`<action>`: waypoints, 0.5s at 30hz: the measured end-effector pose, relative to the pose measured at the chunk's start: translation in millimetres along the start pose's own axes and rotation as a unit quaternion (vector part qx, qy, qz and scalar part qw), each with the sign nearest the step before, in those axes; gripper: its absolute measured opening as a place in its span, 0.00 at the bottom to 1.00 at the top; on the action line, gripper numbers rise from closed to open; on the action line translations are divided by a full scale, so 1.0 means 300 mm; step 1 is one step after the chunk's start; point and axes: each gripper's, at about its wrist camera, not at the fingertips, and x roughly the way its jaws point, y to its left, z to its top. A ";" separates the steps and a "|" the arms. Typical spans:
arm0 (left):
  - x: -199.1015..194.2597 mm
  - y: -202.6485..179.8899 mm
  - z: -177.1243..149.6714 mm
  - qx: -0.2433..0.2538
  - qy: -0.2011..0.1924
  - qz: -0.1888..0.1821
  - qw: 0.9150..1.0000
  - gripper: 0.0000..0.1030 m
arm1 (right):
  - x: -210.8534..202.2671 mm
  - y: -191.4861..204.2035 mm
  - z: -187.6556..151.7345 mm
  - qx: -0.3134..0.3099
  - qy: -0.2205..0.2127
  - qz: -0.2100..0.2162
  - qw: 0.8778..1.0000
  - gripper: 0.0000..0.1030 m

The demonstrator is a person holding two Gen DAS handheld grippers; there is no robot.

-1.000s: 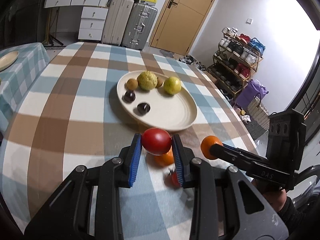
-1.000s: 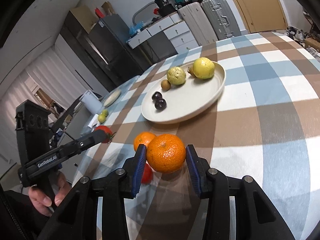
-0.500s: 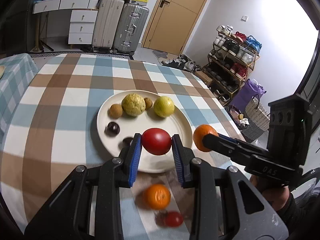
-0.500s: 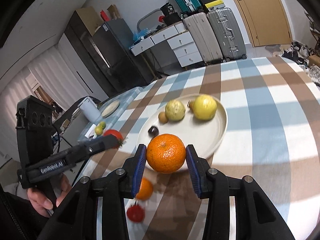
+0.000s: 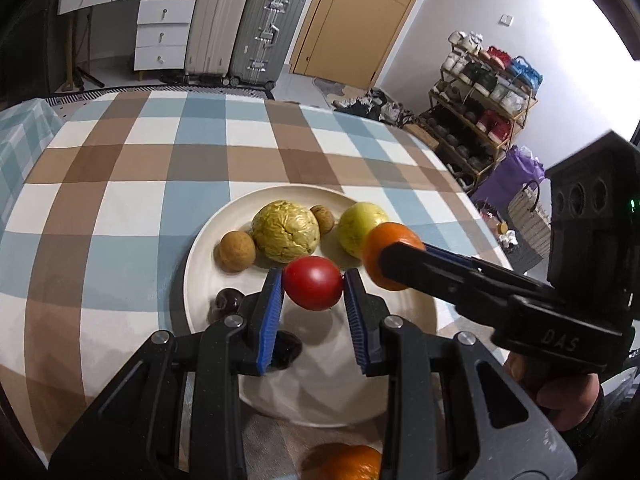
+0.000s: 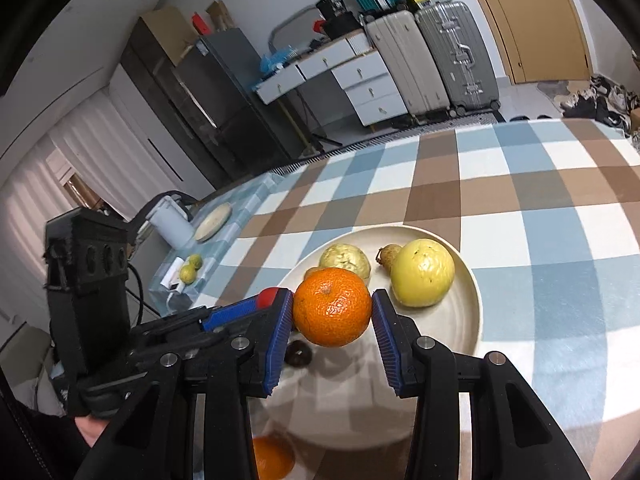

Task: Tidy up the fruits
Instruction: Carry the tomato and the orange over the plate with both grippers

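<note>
Two fruits hang above the cream plate. The left gripper is clamped on a red tomato; to its right the right gripper is clamped on an orange, stem scar facing the camera. Both are round, with no long axis. Several fruits already lie on the plate; another orange waits on the tablecloth.

Two wrist fisheyes, both angled down at your plate

Your left camera looks along its fingers, close over the plate, facing the door at upper centre. Your right camera looks from the other side, suitcases at upper right; both views share the plate and checked tablecloth.
</note>
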 end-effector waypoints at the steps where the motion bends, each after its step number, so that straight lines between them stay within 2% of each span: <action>1: 0.009 0.004 -0.001 0.000 0.002 0.000 1.000 0.27 | 0.016 -0.006 0.003 0.004 0.004 0.000 1.000 0.40; 7: 0.049 0.027 -0.014 -0.001 0.010 0.007 1.000 0.27 | 0.078 -0.036 0.011 0.023 0.020 -0.012 0.999 0.40; 10: 0.066 0.038 -0.017 -0.005 0.014 0.005 1.000 0.27 | 0.087 -0.052 0.010 0.041 0.022 0.003 0.999 0.40; 15: 0.082 0.035 -0.011 -0.009 0.021 0.008 1.000 0.27 | 0.122 -0.053 0.008 0.048 0.033 -0.005 0.998 0.41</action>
